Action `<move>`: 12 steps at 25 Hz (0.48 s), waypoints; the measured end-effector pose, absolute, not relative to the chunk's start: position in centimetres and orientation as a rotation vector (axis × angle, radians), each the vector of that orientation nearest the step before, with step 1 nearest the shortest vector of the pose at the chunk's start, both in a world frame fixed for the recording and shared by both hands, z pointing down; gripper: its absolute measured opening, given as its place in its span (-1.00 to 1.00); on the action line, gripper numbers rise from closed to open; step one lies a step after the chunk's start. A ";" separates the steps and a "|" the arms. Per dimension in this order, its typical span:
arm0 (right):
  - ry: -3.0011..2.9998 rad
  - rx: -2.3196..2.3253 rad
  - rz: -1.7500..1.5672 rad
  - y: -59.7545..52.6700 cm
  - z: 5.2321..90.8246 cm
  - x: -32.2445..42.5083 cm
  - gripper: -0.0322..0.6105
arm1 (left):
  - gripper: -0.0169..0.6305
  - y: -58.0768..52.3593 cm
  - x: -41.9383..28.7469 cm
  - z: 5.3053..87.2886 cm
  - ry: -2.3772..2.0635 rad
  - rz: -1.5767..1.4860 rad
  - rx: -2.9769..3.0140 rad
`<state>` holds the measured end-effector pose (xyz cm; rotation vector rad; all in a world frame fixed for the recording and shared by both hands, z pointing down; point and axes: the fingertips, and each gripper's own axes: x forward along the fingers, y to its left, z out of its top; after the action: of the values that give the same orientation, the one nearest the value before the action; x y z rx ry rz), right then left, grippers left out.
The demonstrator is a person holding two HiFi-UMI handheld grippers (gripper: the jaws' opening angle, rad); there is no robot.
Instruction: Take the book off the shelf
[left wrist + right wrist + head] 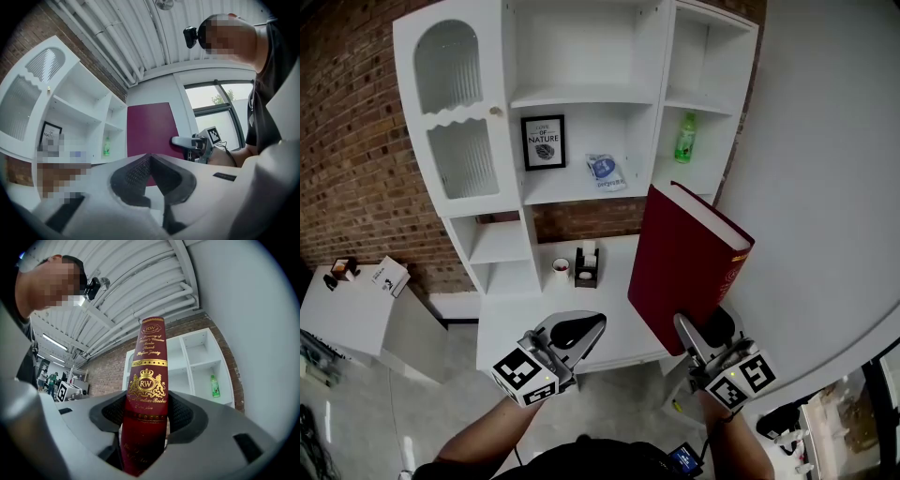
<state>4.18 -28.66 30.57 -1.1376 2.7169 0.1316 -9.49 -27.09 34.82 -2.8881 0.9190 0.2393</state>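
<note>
Shelf (581, 94): white unit against the brick wall.

Book (684, 267): big red hardback, already out and in the air in front of the shelf's right side. It touches no board and stands upright with a slight tilt.

Right gripper (703, 330): clamped across the spine at the book's lower end, pads on both covers, with most of the book above the jaws.

Left gripper (577, 330): jaws together, nothing in them, idle beside the book and not touching it.

My read is the book is top-heavy on a low, narrow grip, so:
- hold the squeeze
- hold the spine near vertical
- move slowly, no wrist snaps
- if it sags, brace the free cover with the left gripper

Bottle (685, 138): on the right shelf, well apart, no snag risk.
</note>
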 end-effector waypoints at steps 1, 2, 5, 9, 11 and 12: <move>2.723 -1.125 0.125 -28.1 30.9 4.4 -0.15 | -0.92 -26.5 -9.3 35.0 0.929 0.241 -2.890; 2.729 -1.110 0.117 -27.5 31.3 4.8 -0.15 | -0.92 -25.9 -9.0 35.2 0.940 0.242 -2.890; 2.751 -1.083 0.097 -25.8 32.4 6.4 -0.14 | -0.92 -24.1 -7.8 35.8 0.986 0.251 -2.885; 2.780 -1.055 0.065 -22.9 33.4 8.8 -0.15 | -0.92 -21.4 -4.9 36.0 1.023 0.243 -2.876; 2.802 -1.048 0.067 -21.3 33.9 10.2 -0.15 | -0.92 -19.8 -2.5 36.1 0.999 0.223 -2.882; 2.808 -1.046 0.063 -20.6 34.2 11.0 -0.15 | -0.92 -19.1 -1.3 36.3 0.987 0.210 -2.887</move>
<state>10.99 -20.59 34.21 -1.0462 2.8082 0.0628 -1.28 -19.09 36.33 -2.8871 0.9874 0.2104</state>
